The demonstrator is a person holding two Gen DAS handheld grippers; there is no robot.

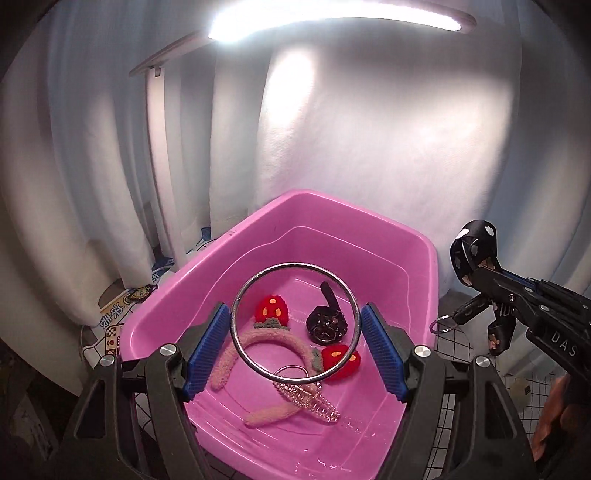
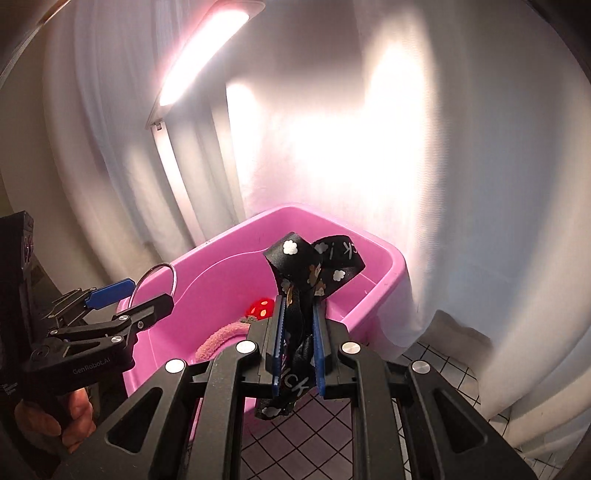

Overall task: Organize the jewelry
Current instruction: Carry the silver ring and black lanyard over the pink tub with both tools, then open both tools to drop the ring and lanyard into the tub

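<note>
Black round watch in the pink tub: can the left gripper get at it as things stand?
Probably not yet: the left gripper is clamped on a large silver metal ring. The black round watch lies uncovered in the pink plastic tub.

White curtains, glaring lamp

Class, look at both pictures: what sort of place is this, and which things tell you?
Probably a home tabletop set up for recording: white curtains behind, a desk lamp overhead, and a pink tub on a grid-patterned cloth.
</note>
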